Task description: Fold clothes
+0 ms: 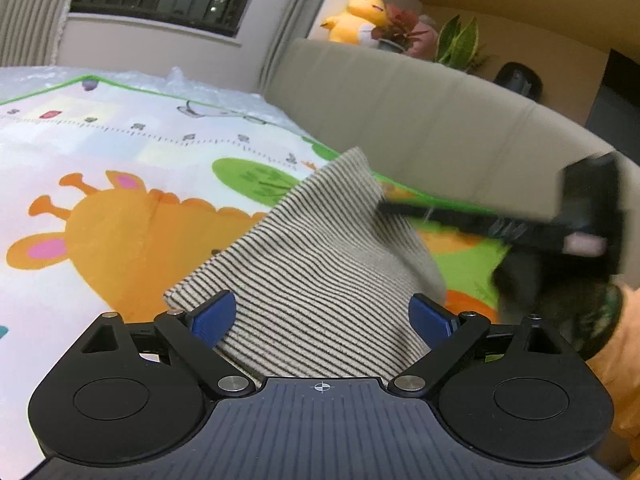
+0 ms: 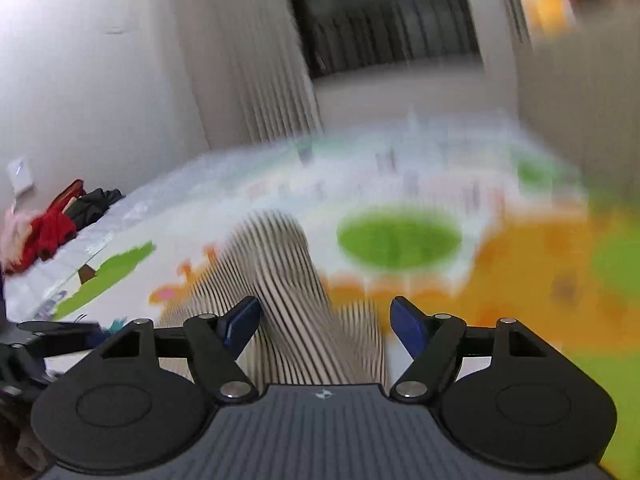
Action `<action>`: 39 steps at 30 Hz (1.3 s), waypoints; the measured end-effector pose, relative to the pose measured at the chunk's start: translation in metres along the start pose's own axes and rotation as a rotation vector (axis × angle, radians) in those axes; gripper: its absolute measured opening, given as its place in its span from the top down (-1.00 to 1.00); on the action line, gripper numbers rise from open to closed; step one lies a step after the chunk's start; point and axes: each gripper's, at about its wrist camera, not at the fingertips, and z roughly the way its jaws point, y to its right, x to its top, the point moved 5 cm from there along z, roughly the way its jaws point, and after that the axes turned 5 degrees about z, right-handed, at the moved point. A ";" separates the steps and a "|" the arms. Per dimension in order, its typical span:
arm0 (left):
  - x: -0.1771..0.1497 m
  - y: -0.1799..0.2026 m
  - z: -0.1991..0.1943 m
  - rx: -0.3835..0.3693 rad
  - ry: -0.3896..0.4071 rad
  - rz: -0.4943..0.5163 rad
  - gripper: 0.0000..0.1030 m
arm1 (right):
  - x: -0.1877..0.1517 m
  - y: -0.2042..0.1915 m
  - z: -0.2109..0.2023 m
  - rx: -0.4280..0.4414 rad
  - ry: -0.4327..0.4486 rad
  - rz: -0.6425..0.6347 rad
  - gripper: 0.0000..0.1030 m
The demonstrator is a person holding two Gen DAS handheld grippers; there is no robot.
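The striped garment (image 1: 312, 276) lies folded on the play mat (image 1: 100, 152). The left hand-held gripper (image 1: 322, 316) and right hand-held gripper (image 2: 324, 322) are both spread, pinching nothing. The fold looks just released; next comes regrasping an edge.

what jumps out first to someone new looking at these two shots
The striped garment lies folded on the bright cartoon play mat, between the open blue pads of the left gripper. On the ledge behind the beige sofa sits a yellow plush toy. A heap of red and dark clothes waits at the mat's far left edge.
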 end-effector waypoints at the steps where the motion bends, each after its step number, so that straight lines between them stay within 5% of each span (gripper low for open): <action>1: -0.001 0.001 0.000 0.004 0.000 0.003 -0.90 | 0.007 -0.008 -0.004 0.009 0.032 -0.032 0.11; 2: -0.001 0.002 0.001 0.008 0.001 0.006 -0.92 | 0.013 -0.016 -0.007 0.025 0.053 -0.054 0.29; 6: -0.002 0.006 0.004 0.020 0.002 0.025 -0.95 | 0.016 -0.041 0.011 0.092 -0.005 -0.148 0.32; 9: -0.001 0.005 0.005 0.018 0.003 0.019 -0.95 | -0.007 -0.023 0.047 -0.020 -0.120 -0.160 0.28; 11: 0.000 0.006 0.003 0.007 0.009 0.022 -0.96 | -0.023 0.005 0.063 -0.039 -0.175 -0.043 -0.03; 13: 0.001 0.007 0.004 0.002 0.005 0.034 -0.97 | -0.031 0.027 0.063 -0.002 -0.190 0.130 -0.09; 20: -0.001 0.006 0.005 -0.007 -0.001 0.038 -0.98 | -0.036 0.033 0.062 0.002 -0.192 0.190 -0.20; 27: 0.001 0.004 -0.001 -0.014 -0.029 0.074 -0.98 | -0.027 0.016 0.027 -0.084 -0.140 0.099 -0.29; 31: 0.001 0.007 -0.002 -0.018 -0.064 0.122 -0.99 | 0.001 -0.005 -0.005 -0.066 -0.033 0.038 0.06; 33: -0.002 0.010 0.002 -0.006 -0.073 0.132 -1.00 | 0.015 -0.018 -0.006 -0.001 -0.002 0.026 0.07; 39: -0.006 0.011 -0.001 0.013 -0.083 0.136 -1.00 | 0.001 -0.004 0.048 -0.017 -0.123 0.093 0.04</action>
